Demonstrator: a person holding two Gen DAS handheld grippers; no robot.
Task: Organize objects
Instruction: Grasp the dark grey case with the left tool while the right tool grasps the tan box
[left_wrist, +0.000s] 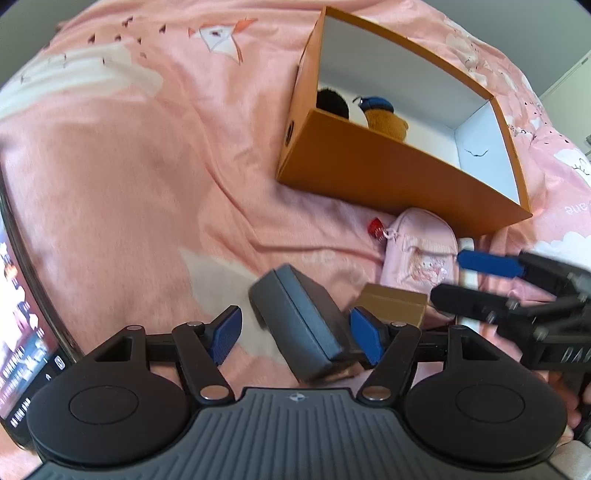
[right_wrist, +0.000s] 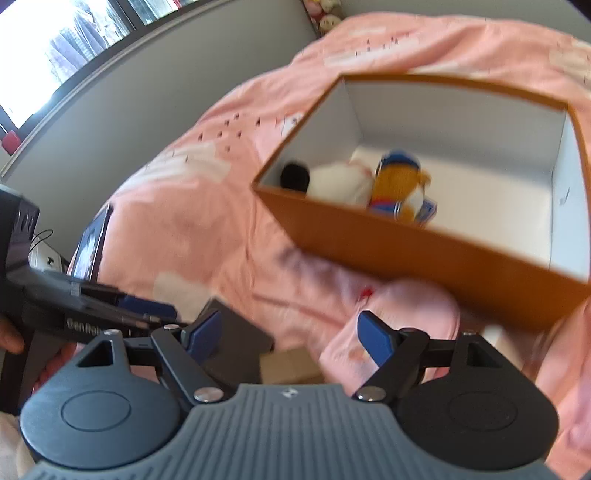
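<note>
Spreading across the frame, a pink bedspread (left_wrist: 129, 166) printed with white clouds carries the clutter of a tidying job. At far left a tablet screen (left_wrist: 22, 332) lies at the bed's edge. Moving right, the left gripper (left_wrist: 295, 332) points steeply down with its blue pads wide apart; a dark grey case (left_wrist: 299, 321) lies tilted on the cover between them, close to the right pad, though contact cannot be confirmed. Just beyond the case sits a small brown cardboard box (left_wrist: 395, 302), and next to it a pale pink pouch (left_wrist: 421, 254) with a red tag (left_wrist: 376, 229), lying against the near wall of an open orange box (left_wrist: 369, 162). Inside that box, at its left end, rest a black-and-white plush (right_wrist: 332, 182) and an orange plush toy in a blue cap (right_wrist: 399, 181). At far right the right gripper (right_wrist: 291, 334) hovers over the pouch, jaws spread and empty.
</note>
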